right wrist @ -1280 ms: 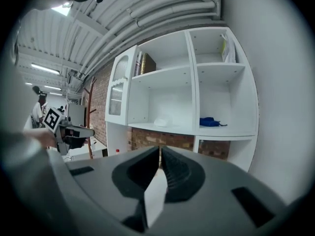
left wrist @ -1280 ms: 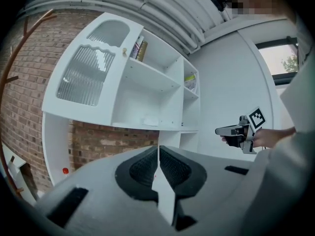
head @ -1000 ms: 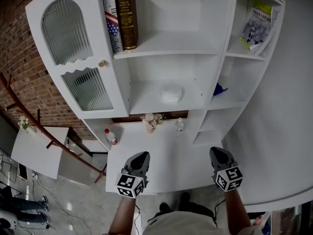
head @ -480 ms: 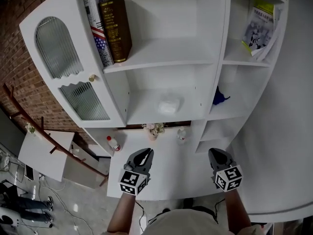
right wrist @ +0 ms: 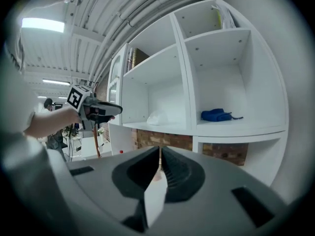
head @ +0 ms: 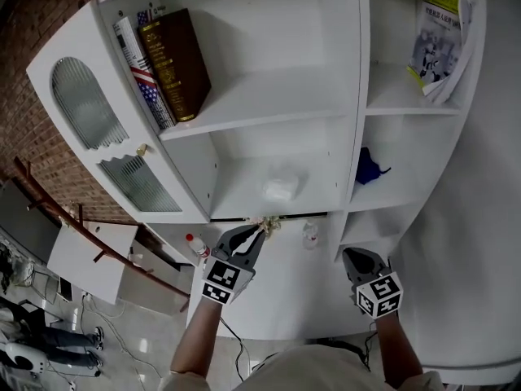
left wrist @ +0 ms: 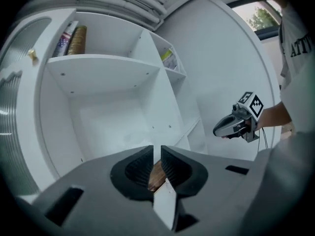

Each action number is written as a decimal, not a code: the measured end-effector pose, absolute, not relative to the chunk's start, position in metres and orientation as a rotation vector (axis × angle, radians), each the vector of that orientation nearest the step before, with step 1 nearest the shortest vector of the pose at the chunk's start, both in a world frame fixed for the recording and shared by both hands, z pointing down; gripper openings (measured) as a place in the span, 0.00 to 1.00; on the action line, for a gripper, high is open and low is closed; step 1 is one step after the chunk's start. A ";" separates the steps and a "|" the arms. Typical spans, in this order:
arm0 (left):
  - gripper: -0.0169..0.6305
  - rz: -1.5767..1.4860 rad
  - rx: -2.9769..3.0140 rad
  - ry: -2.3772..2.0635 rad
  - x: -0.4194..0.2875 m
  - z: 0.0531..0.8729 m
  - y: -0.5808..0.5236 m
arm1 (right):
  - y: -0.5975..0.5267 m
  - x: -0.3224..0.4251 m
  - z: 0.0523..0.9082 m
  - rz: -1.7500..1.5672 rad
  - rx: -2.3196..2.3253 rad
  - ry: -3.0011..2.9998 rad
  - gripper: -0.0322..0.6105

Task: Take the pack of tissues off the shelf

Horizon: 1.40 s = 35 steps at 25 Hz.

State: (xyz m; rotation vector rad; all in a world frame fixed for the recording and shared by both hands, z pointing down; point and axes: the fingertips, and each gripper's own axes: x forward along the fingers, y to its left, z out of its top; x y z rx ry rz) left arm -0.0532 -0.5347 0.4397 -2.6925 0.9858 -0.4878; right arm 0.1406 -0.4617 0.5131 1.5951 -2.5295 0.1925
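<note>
The fingers [left wrist: 138, 167] of the left gripper [head: 252, 236] stand pressed almost together, with only a thin slit between them and nothing in it. Their tips aim at the white shelf unit [head: 350, 120]. The right gripper [head: 356, 256], lower and to the right in the head view, also shows its fingers [right wrist: 179, 173] drawn to a narrow, empty slit. The pack of tissues [head: 281, 187], a soft white bundle, lies on the middle shelf [head: 244, 194] of the unit's central bay, above and beyond the left fingertips and well apart from both grippers. In the right gripper view it sits left of the upright divider, with a blue cloth [head: 370, 168] in the compartment to its right. Just beyond the left fingertips in the head view, a small posy of flowers [head: 269, 222] and a small clear bottle [head: 310, 235] stand at the back of the white worktop [head: 285, 292]. A red-capped bottle [head: 195, 247] stands near the worktop's left edge. One shelf up lean a brown book [head: 175, 63] and a flag-patterned volume [head: 138, 72]. Magazines [head: 440, 39] fill the top right compartment.
</note>
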 end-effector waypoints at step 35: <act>0.14 -1.228 -2.729 0.737 0.014 0.490 -0.674 | -0.494 0.179 0.562 0.362 1.369 -2.614 0.10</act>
